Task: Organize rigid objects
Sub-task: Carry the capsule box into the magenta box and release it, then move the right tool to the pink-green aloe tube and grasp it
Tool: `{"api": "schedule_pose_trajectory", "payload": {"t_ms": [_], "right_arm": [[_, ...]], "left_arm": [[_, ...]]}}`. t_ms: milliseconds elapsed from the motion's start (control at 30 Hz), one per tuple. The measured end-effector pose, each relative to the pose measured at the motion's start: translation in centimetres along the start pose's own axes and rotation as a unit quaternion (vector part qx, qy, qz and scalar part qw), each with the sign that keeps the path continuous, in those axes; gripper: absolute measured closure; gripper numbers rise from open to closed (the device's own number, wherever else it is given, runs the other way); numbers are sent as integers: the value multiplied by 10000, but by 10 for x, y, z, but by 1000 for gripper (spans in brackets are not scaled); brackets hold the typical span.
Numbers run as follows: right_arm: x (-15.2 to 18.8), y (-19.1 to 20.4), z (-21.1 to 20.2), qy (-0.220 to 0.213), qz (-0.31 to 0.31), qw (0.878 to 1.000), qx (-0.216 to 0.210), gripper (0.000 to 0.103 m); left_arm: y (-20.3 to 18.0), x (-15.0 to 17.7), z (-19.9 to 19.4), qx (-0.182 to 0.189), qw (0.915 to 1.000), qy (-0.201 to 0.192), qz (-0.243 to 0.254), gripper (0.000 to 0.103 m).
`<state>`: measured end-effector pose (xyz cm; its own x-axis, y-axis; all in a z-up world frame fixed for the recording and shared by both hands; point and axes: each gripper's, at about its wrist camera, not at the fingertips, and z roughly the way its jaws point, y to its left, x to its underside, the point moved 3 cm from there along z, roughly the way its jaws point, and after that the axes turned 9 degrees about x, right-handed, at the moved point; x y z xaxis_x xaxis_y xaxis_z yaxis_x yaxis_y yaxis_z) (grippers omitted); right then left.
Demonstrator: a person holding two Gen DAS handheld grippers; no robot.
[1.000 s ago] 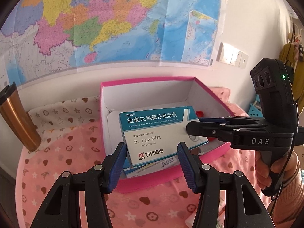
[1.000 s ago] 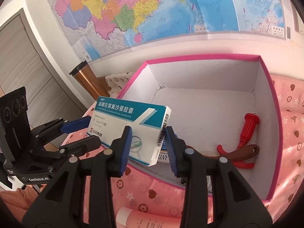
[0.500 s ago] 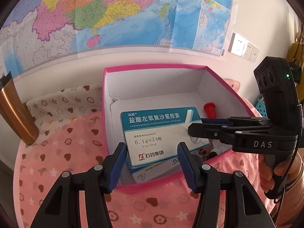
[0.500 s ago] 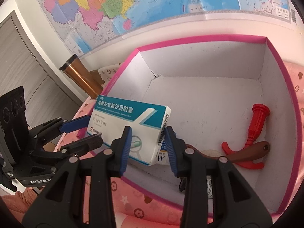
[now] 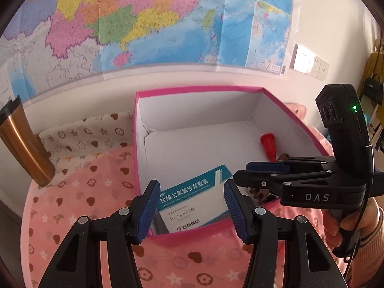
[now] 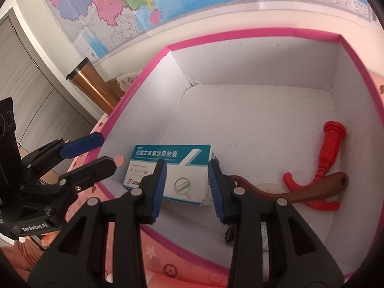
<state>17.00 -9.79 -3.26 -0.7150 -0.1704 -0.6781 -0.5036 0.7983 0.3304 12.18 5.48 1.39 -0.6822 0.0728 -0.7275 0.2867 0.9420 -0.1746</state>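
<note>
One light, stiff teal-and-white cardboard medicine carton [image 6: 171,171] sits clamped across its short edges by the right gripper [image 6: 186,187], low inside the pink-rimmed box [image 6: 252,34]; the left gripper [image 5: 190,212] hangs unclenched, empty, near-left.

The medicine carton [image 6: 172,170] lies in the box [image 6: 264,36], apparently left of the hook [image 6: 321,165].
</note>
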Motion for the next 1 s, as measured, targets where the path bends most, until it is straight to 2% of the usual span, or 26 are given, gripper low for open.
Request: {"api": "schedule_pose_trajectory", "payload": {"t_ms": [200,267,433,700,1000], "right_arm": [[11,3,-34,-405,-114,9991,-5,64],[16,3,-51,-597,-163,9981,-3,64],[32,1,-88,-928,-299,9952,-34,64],[69,-20,-109,-921,-207,9954,168,64],[122,-54,-88,-405,322,9974,500,64]], "left_arm": [[-17,3,-26,173,9991,-344,170,46],[-24,7,-35,333,9983,-447,197,45],[-41,18,-48,525,9970,-510,263,45],[-62,51,-43,781,9964,-164,276,45],[-69,95,-16,989,9939,470,-132,45]]}}
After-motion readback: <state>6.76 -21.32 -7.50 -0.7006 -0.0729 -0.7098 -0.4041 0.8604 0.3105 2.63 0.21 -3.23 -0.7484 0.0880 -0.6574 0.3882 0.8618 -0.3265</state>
